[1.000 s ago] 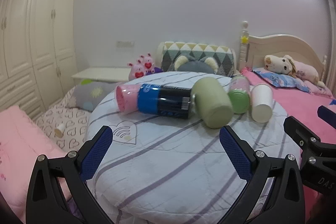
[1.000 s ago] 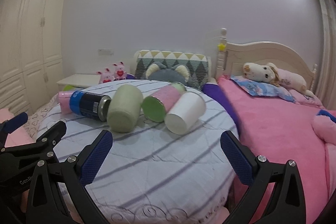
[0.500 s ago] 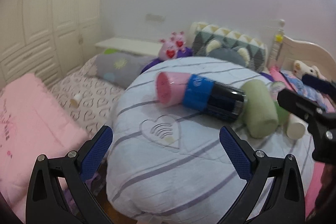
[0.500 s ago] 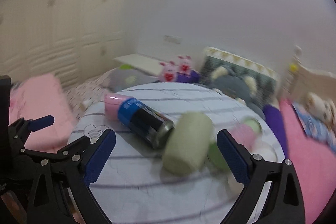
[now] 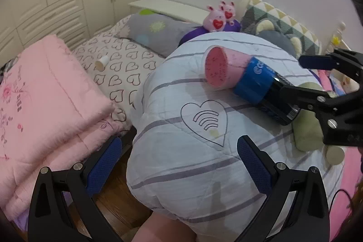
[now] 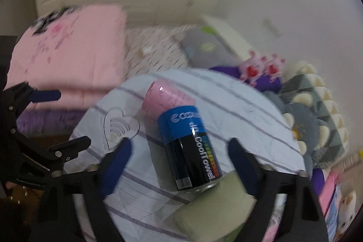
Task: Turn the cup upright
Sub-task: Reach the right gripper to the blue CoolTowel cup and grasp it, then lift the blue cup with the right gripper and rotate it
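Observation:
Several cups lie on their sides on a round table covered with a striped white cloth. A pink cup lies farthest left, also in the right wrist view. A blue and black can-shaped cup lies next to it, with a green cup behind. My left gripper is open and empty over the table's near left edge. My right gripper is open, with its fingers on either side of the blue and black cup, not touching it.
A folded pink blanket lies on a heart-print bed left of the table. Pink plush toys and patterned cushions sit behind it. White wardrobes line the left wall. Bare wood floor shows below the table edge.
Both grippers have swung left and tilted downward. The right gripper has come close over the blue and black cup. The left now looks at the table's left edge.

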The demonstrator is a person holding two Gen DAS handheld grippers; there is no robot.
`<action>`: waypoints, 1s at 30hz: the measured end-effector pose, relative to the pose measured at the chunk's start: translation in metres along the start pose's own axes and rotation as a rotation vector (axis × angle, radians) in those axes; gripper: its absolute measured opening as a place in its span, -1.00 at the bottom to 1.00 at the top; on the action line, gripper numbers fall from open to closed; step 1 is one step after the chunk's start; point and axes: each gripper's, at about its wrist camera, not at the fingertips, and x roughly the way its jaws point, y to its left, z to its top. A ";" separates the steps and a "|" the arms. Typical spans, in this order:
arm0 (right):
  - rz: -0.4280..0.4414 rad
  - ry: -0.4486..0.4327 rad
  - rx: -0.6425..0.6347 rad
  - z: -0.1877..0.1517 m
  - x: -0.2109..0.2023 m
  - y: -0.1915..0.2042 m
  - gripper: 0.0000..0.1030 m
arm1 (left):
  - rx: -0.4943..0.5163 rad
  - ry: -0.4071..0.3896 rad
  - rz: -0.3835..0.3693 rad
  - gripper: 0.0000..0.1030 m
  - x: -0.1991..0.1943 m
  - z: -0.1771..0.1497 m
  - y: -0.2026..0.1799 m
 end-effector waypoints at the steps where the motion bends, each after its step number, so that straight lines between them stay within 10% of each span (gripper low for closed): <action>1: 0.003 0.019 -0.013 0.004 0.007 -0.004 0.43 | -0.011 0.005 0.010 0.99 0.001 0.000 0.000; 14: 0.008 0.255 -0.211 0.009 0.066 -0.004 0.44 | -0.093 0.125 0.038 0.99 0.037 0.003 0.003; 30: 0.069 0.293 -0.058 0.011 0.068 -0.013 0.36 | -0.097 0.163 0.018 0.99 0.043 0.003 0.006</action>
